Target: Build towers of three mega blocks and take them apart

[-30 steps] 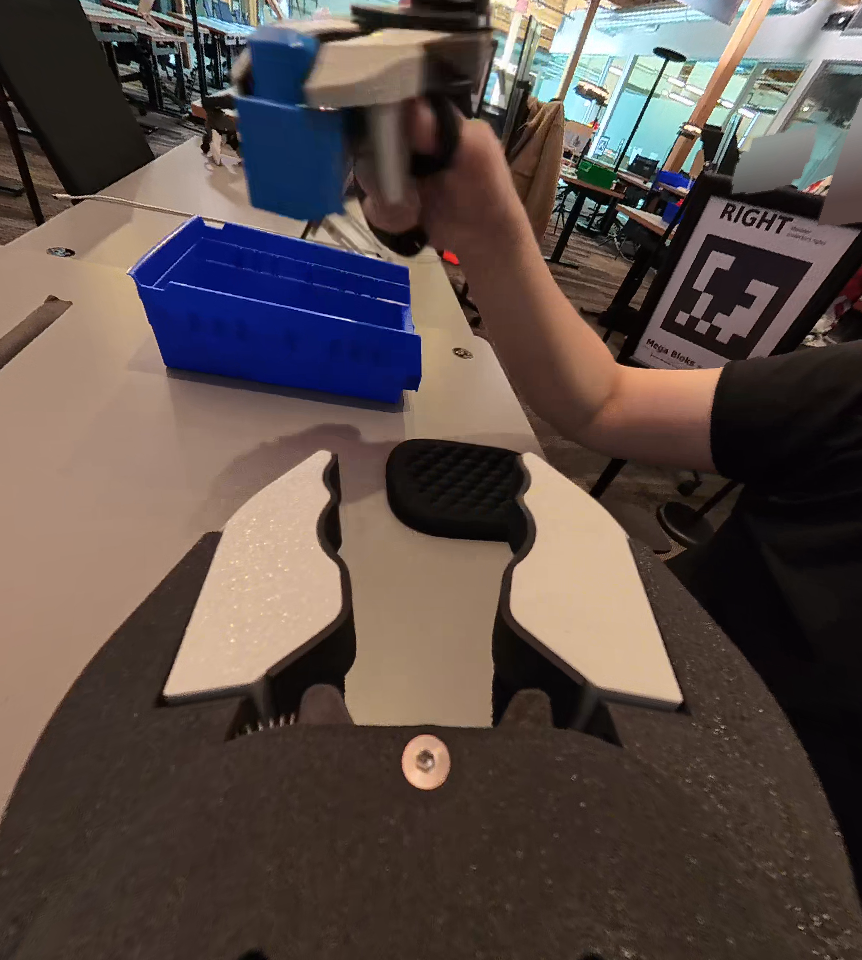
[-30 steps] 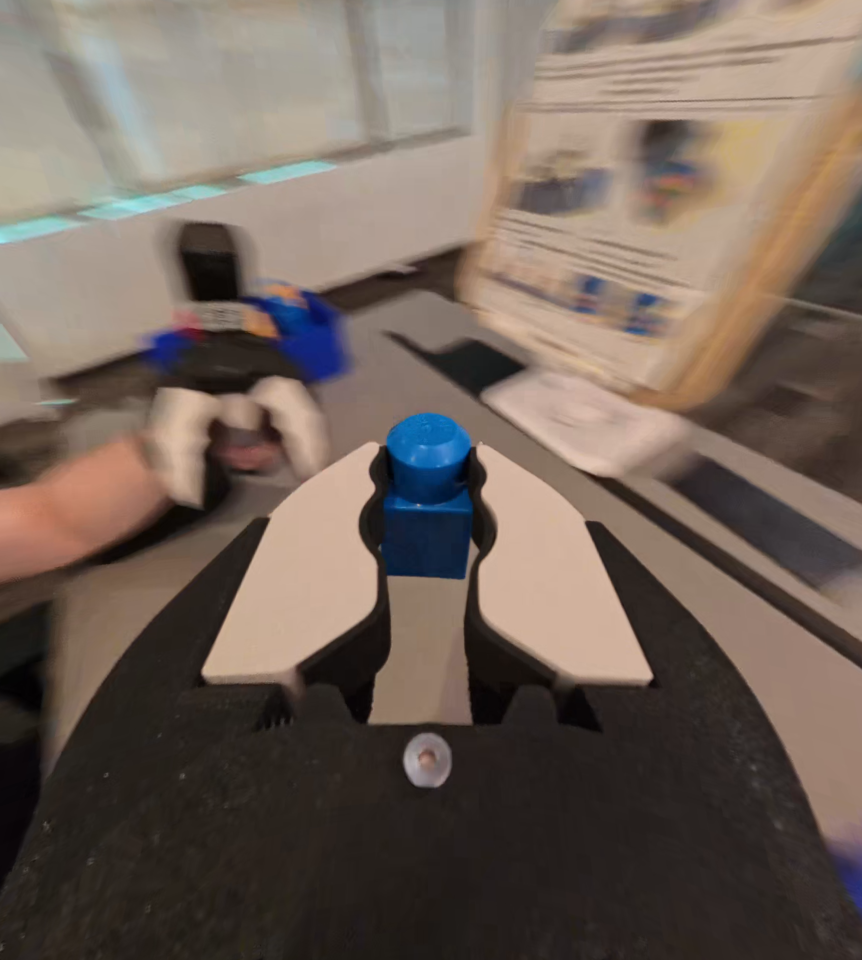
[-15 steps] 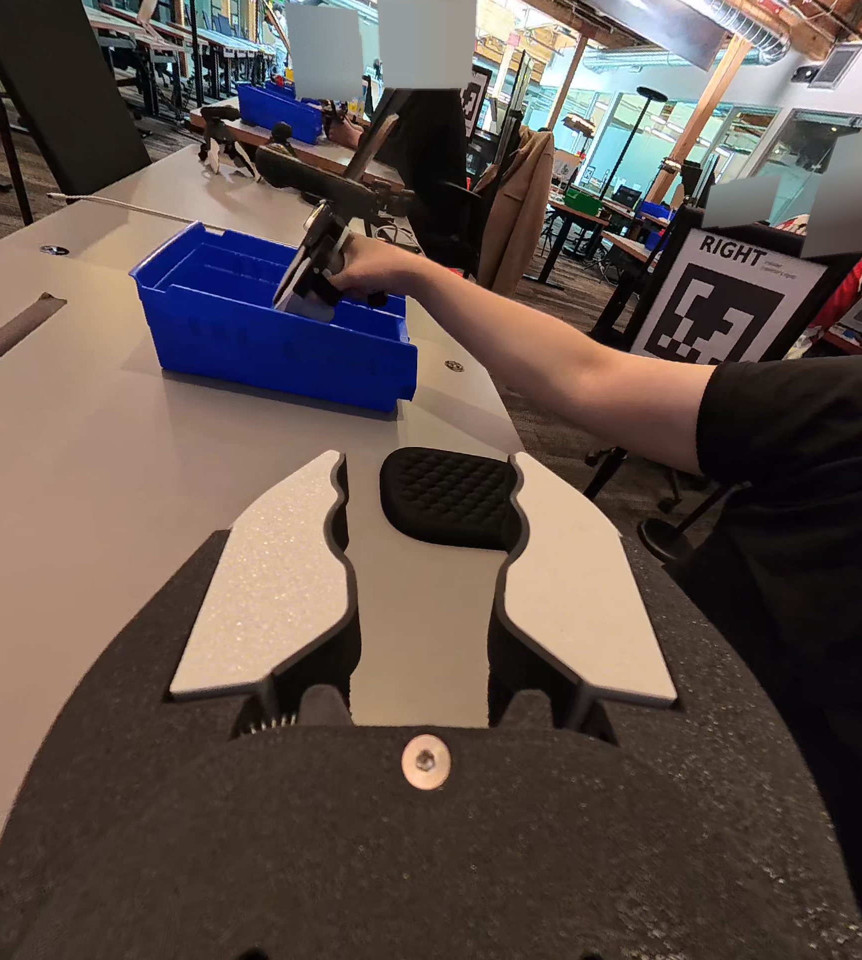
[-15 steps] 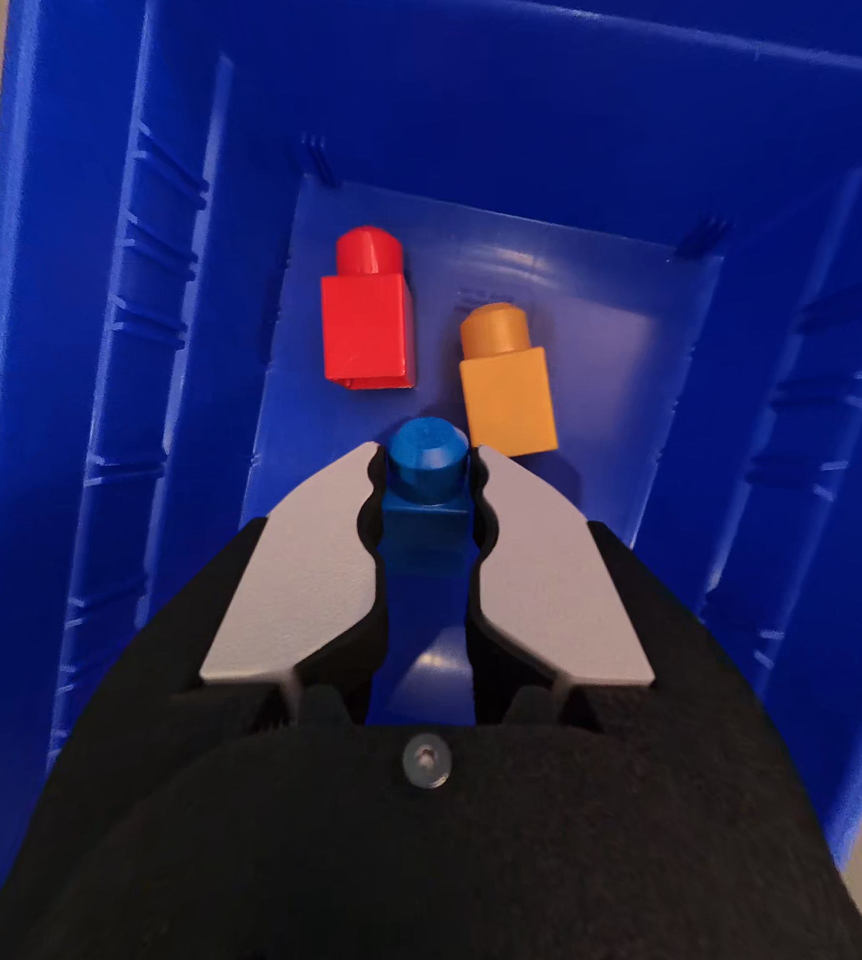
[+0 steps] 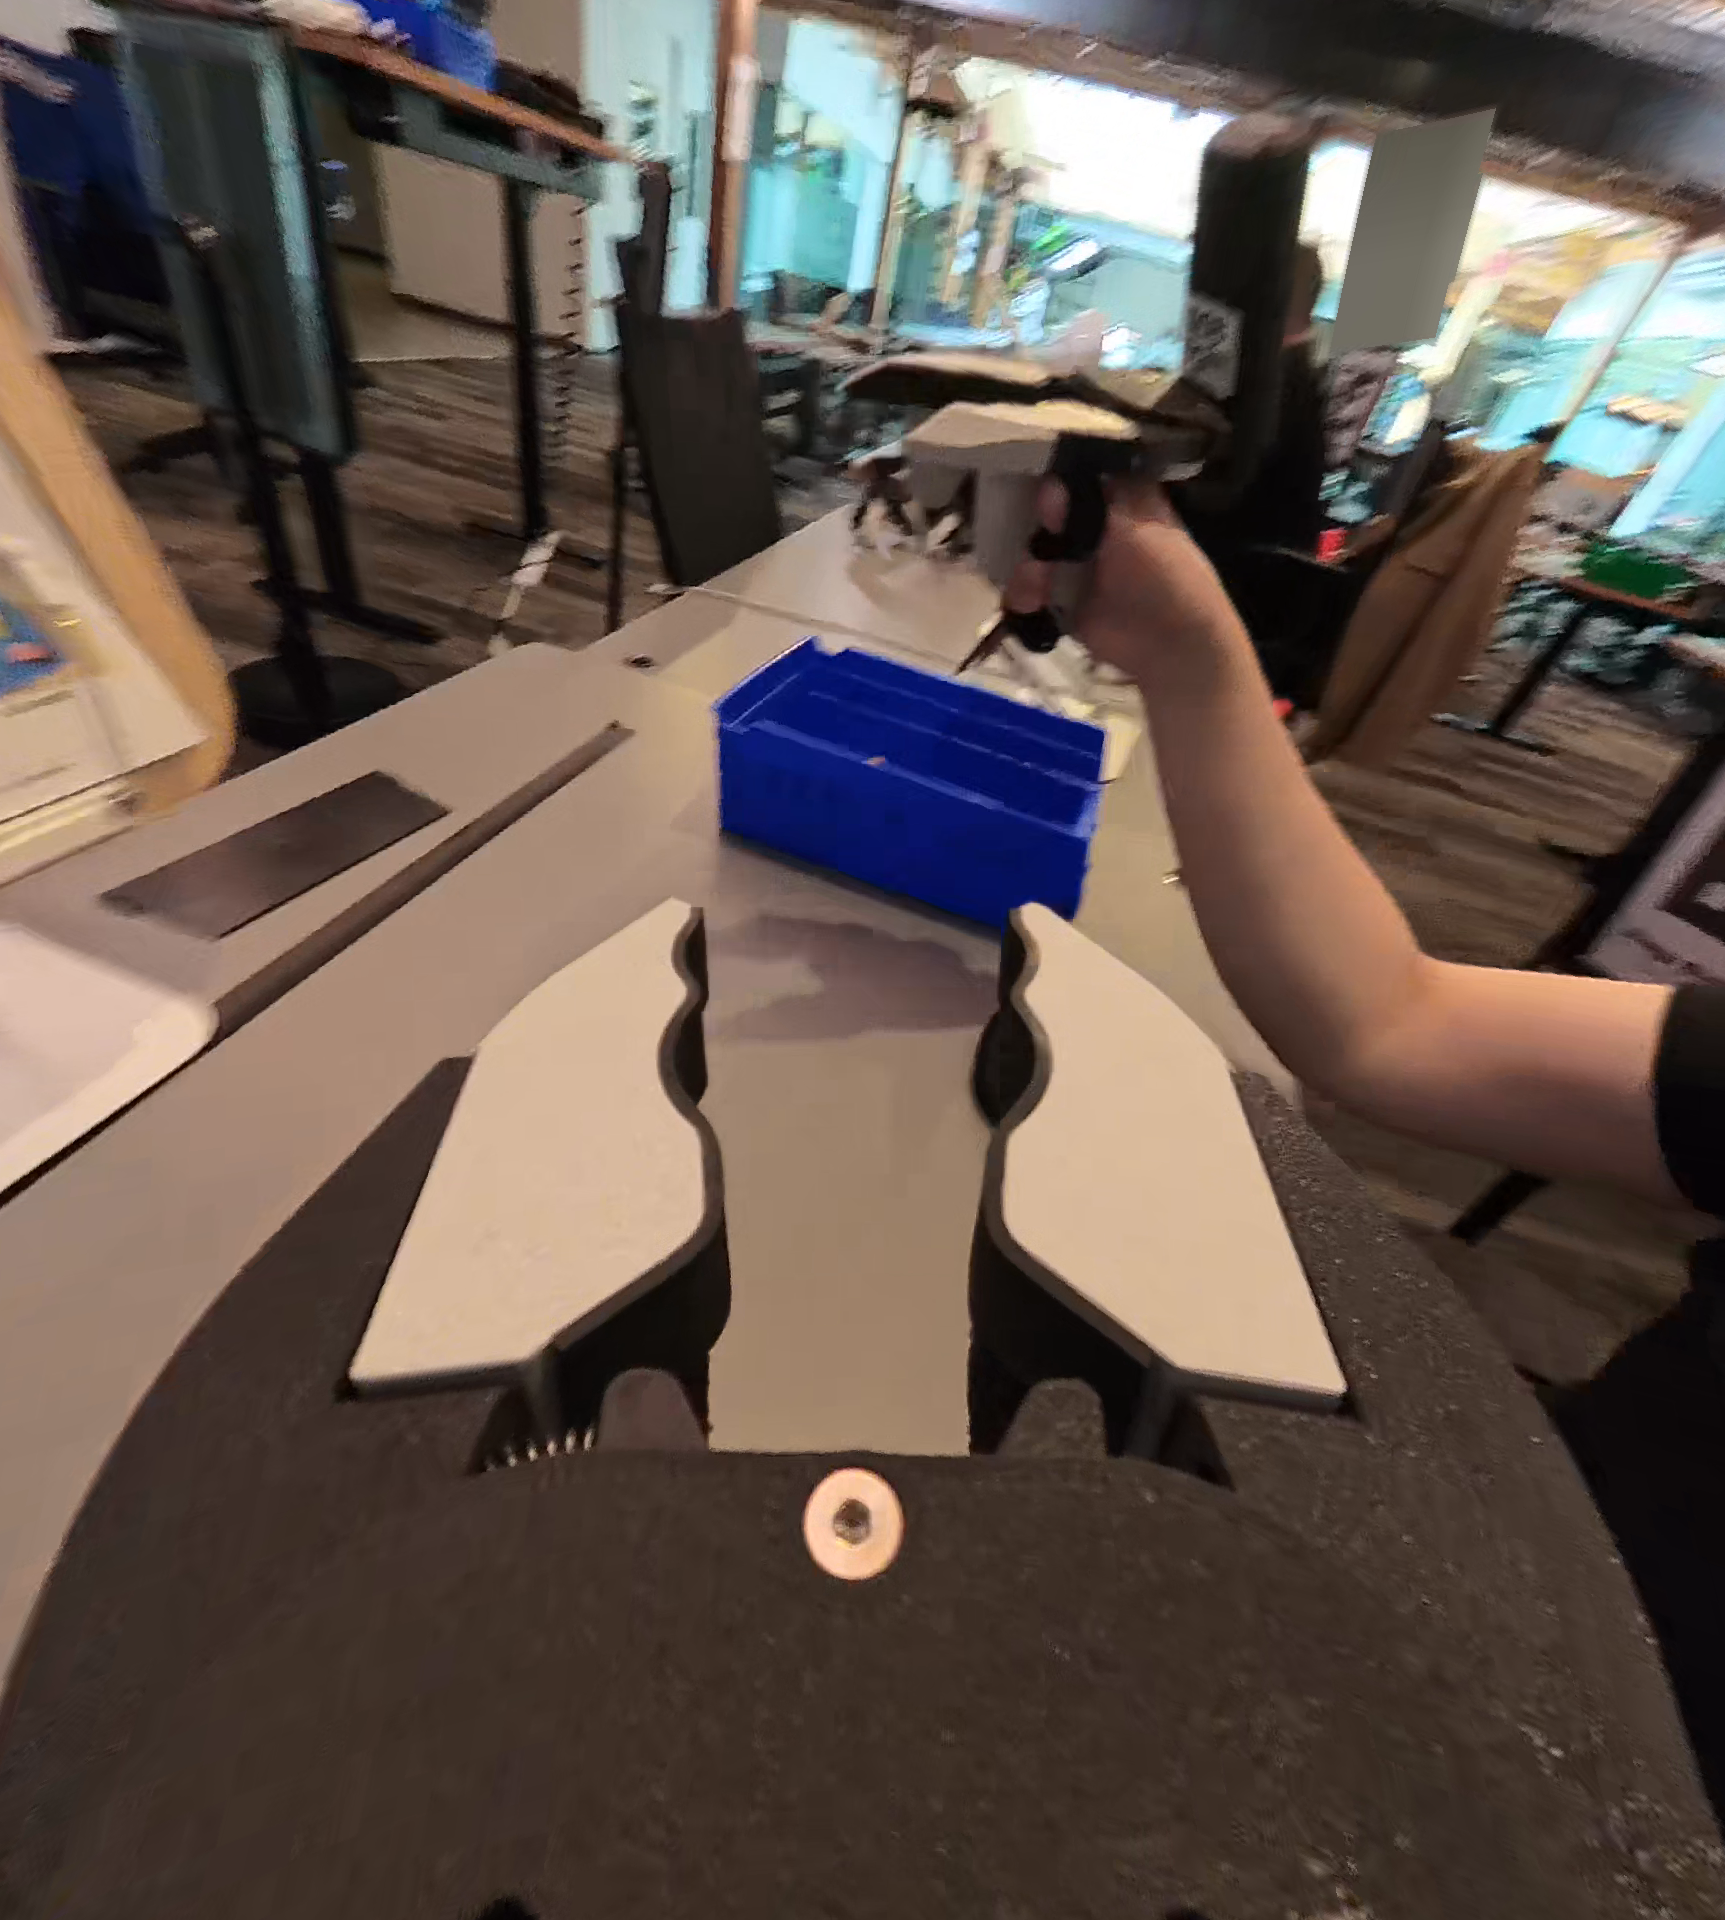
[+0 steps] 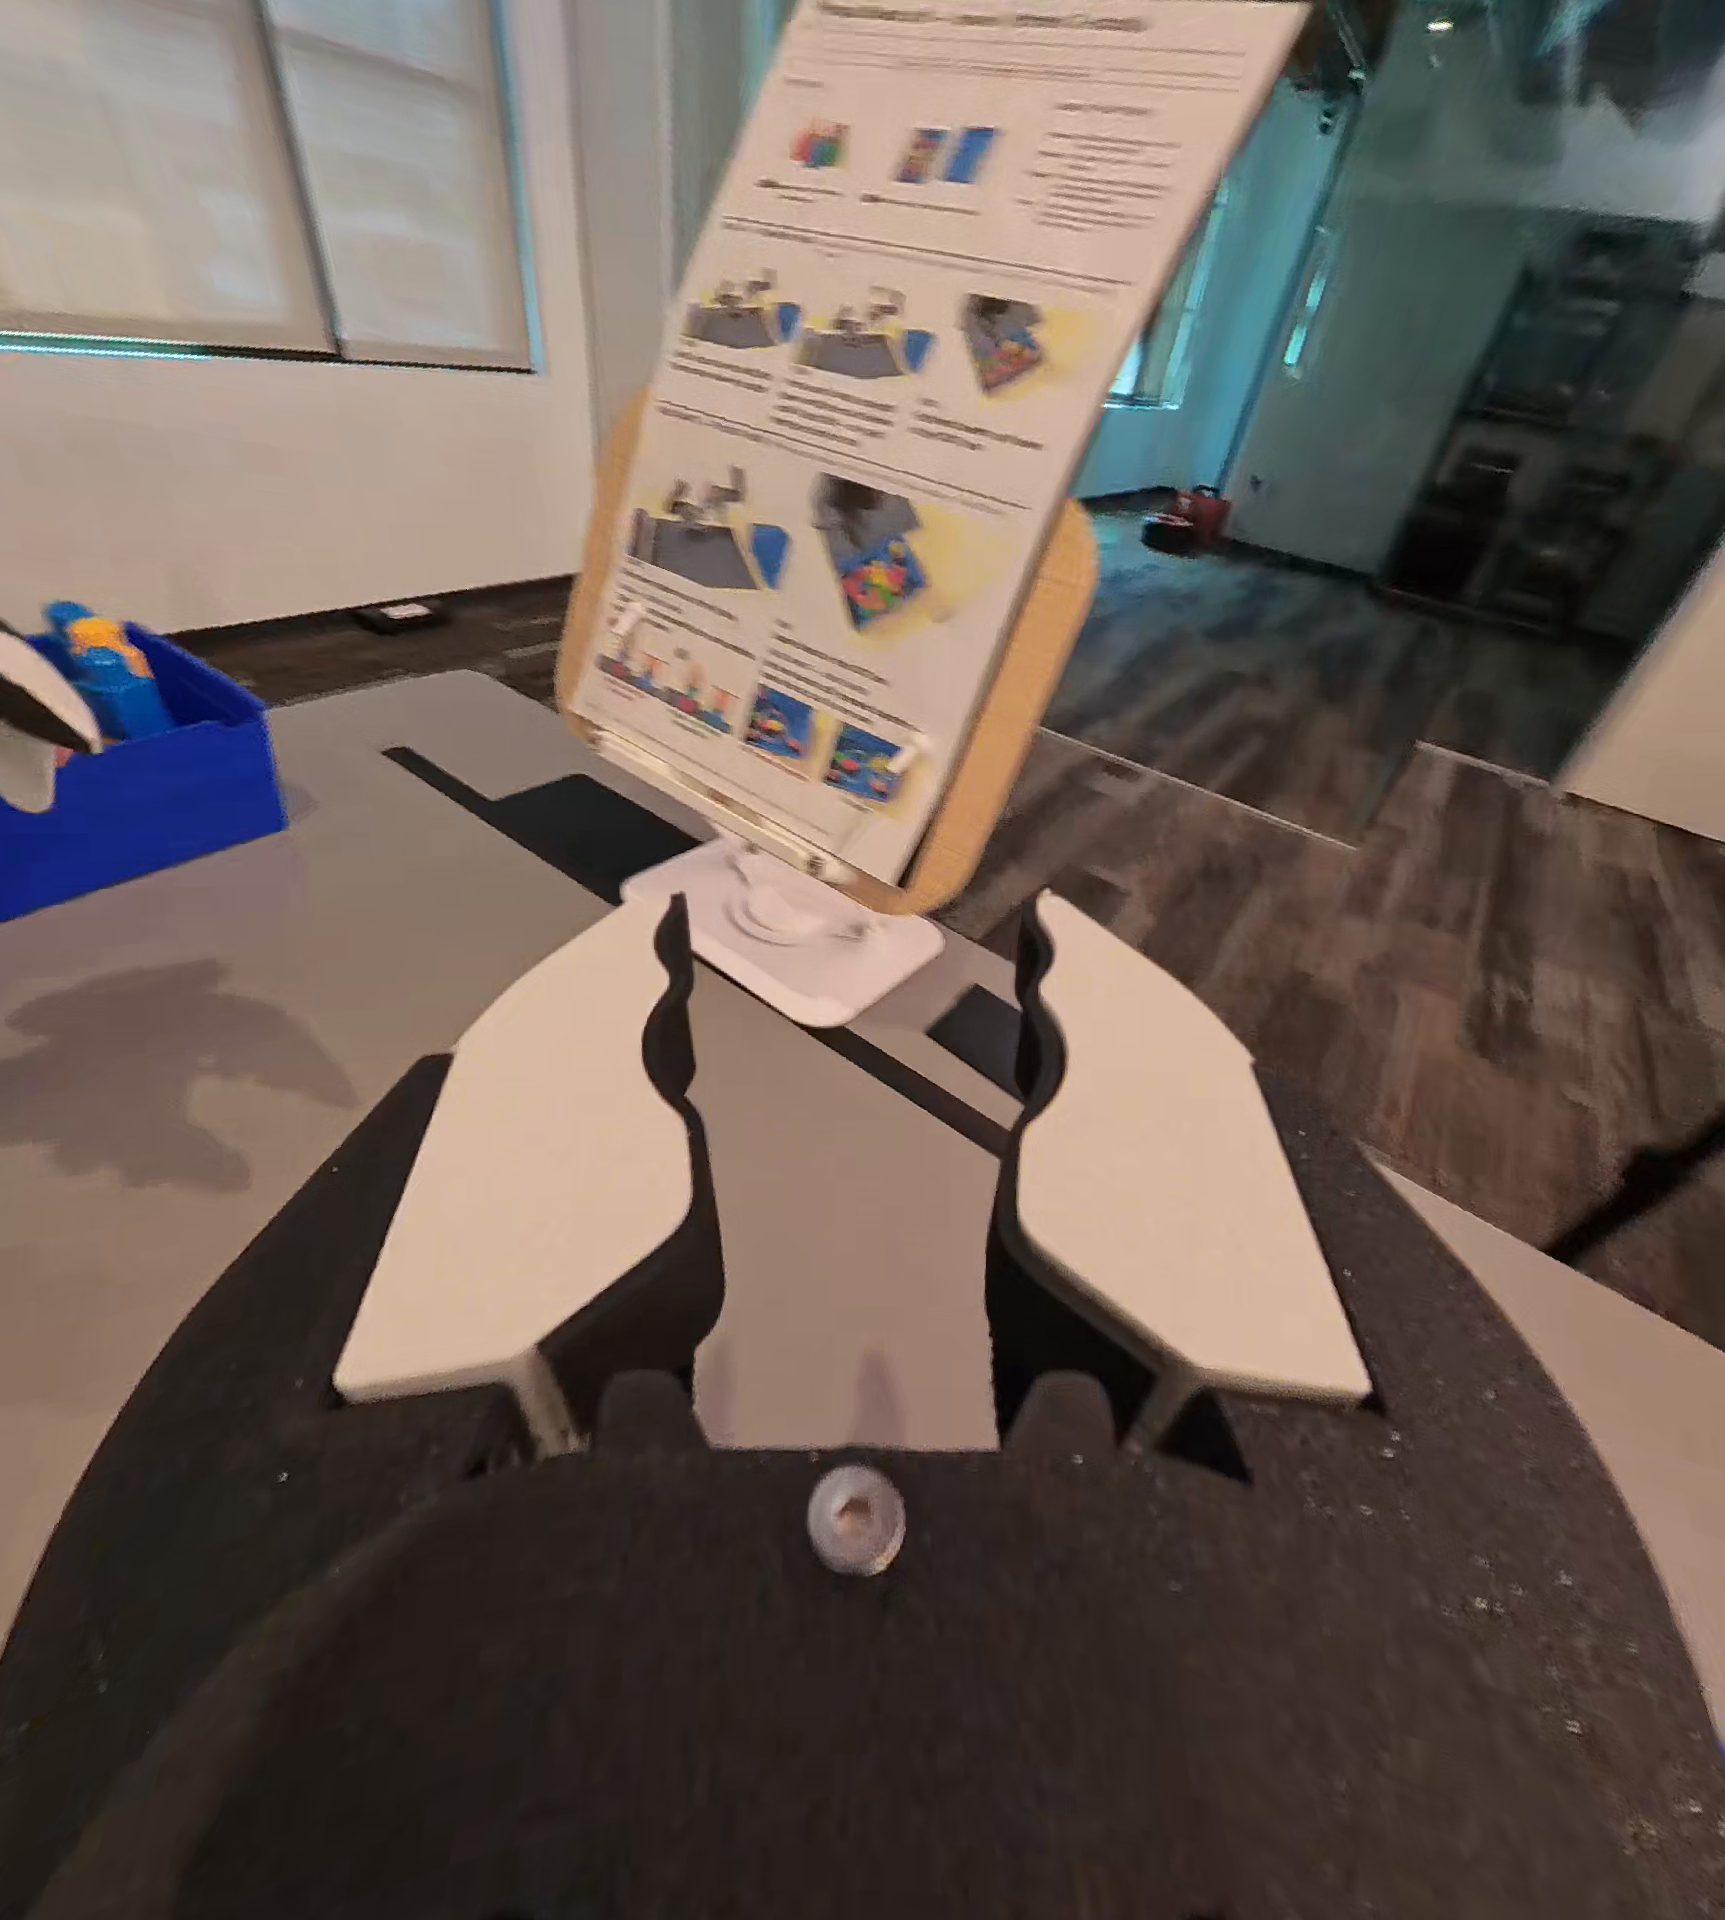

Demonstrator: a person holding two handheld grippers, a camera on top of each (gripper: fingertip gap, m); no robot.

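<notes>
While the left wrist view takes in the whole scene, the right wrist view gives only part of it. Left gripper (image 5: 853,971): jaws spread wide, nothing between them, only bare grey table (image 5: 214,1101) showing through the gap at frame centre. Fingers (image 5: 567,1164) are flat pale-grey plates with wavy black inner edges, set in a coarse black foam-like body. Blue bin (image 5: 905,800), rectangular ribbed plastic, sits on the table just above the fingertips in the frame; its contents are barely visible from this angle beyond a small orange speck. Right gripper (image 5: 951,416) appears upper centre, held aloft in a hand (image 5: 1133,582) above and behind the bin; blurred, jaw state unreadable there. Right wrist view: right gripper (image 6: 847,925) gapes wide and holds nothing, table seen between the plates. Only this view shows a second blue bin (image 6: 110,810) at the left edge holding mega blocks (image 6: 105,665), blue and orange, studded tops upward, partly hidden by the left gripper's pale fingertip. An instruction board (image 6: 899,416), white sheet on a tan rounded panel with a white base, stands tilted at upper centre; blurred.
</notes>
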